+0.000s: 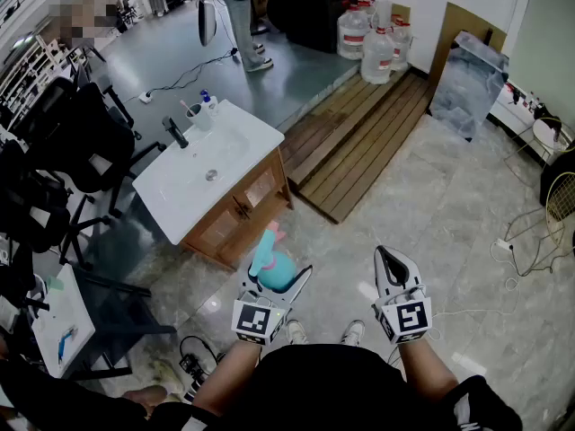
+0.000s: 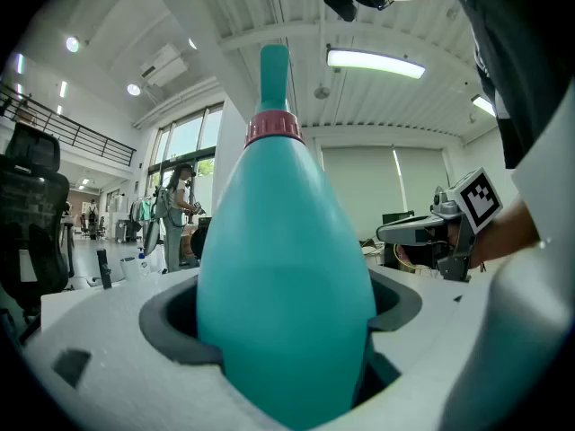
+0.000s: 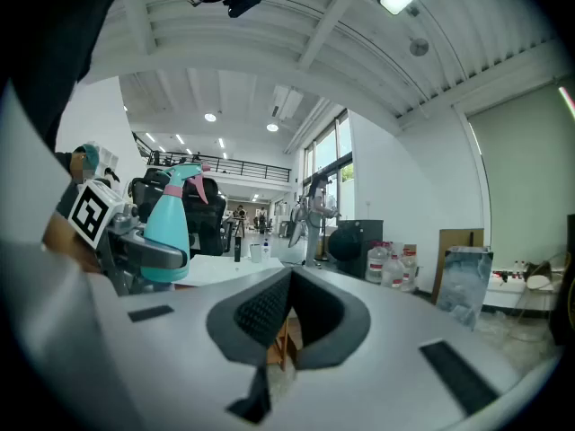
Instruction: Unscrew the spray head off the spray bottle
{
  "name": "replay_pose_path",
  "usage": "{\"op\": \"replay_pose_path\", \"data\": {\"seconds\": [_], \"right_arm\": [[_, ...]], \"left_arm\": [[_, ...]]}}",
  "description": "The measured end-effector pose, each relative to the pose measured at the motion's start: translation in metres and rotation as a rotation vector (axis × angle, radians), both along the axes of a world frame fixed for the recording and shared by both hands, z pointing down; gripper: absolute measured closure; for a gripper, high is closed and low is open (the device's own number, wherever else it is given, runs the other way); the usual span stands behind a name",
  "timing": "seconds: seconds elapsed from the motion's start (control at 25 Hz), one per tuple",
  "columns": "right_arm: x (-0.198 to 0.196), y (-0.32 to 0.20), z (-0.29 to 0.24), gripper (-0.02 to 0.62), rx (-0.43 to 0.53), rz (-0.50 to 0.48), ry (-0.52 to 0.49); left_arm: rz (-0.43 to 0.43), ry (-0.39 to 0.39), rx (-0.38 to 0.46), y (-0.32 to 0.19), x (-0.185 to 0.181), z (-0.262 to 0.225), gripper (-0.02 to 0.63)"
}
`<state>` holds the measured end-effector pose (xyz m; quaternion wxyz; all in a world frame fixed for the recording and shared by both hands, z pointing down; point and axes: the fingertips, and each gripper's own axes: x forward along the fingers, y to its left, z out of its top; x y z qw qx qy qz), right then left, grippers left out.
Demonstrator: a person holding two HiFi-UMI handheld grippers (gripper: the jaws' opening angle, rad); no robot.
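1. The left gripper (image 1: 276, 279) held the teal spray bottle (image 1: 272, 263) upright, with its jaws clamped on the bottle's wide body.
2. The pink spray head (image 1: 274, 234) sat on top of the neck. It seemed to be screwed on, though it was too small in the head view to be sure.
3. The right gripper (image 1: 388, 259) hung beside the bottle without touching it, its jaws pressed together on nothing.
4. Both grippers were over the tiled floor (image 1: 467, 205), near a white sink cabinet (image 1: 235, 206).
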<state>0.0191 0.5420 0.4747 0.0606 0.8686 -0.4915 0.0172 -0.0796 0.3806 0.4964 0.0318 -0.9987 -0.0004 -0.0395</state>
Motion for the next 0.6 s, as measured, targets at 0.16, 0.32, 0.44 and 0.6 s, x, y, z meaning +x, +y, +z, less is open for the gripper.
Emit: {"op": "replay_pose_path", "data": {"seconds": [0.16,0.32,0.44,0.6], "right_arm": [[-0.007,-0.007,-0.001,0.592,-0.009,0.006,0.004],[-0.014,-0.015,-0.001,0.592,-0.019,0.008,0.015],[-0.018,-0.022,-0.002,0.592,-0.003,0.023,0.019],[-0.022,-0.037,-0.006,0.591,0.046,0.046,0.007]], "left_arm": [[0.01,-0.012,-0.009,-0.006,-0.007,0.001,0.158],[0.02,-0.018,-0.019,-0.013,-0.012,0.004,0.158],[0.023,-0.016,-0.039,-0.022,-0.018,0.007,0.158],[0.021,-0.011,-0.039,-0.04,-0.027,0.008,0.158]]}}
